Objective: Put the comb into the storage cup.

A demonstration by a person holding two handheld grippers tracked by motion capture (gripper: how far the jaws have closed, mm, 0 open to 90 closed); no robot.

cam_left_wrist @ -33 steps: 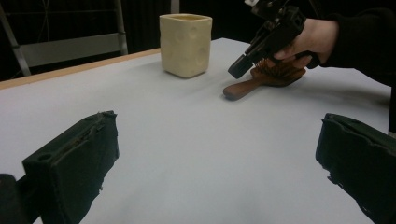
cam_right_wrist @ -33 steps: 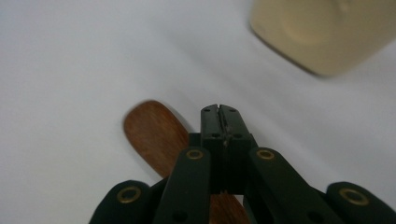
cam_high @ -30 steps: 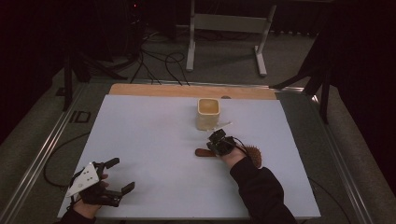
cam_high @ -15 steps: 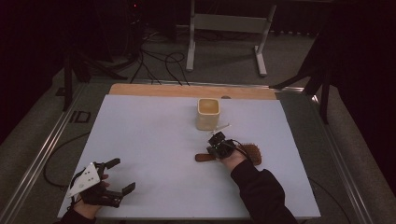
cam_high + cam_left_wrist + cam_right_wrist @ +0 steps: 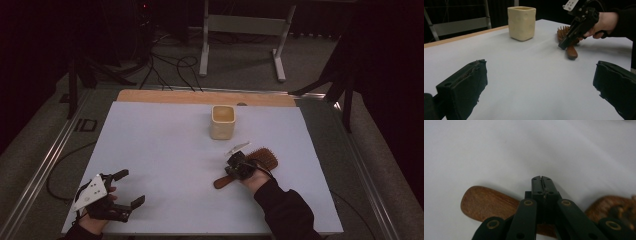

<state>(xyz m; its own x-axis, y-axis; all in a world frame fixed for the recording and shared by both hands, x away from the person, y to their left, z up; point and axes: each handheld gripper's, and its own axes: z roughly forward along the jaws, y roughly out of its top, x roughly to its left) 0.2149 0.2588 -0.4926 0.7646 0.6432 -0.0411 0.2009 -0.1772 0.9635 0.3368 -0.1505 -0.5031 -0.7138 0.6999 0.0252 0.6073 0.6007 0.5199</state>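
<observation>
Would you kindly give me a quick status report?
Left tool open, idle near table edge. Right tool shut, above hairbrush handle, not gripping. Cup stands apart behind.

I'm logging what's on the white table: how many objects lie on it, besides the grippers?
2. A cream cup stands upright near the table's far edge, and a wooden hairbrush lies nearer the person, under the right gripper. Nothing else seems hidden.

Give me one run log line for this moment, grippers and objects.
left gripper: open, near table corner, holding nothing | right gripper: shut, over hairbrush handle | cup: upright, beyond hairbrush
</observation>
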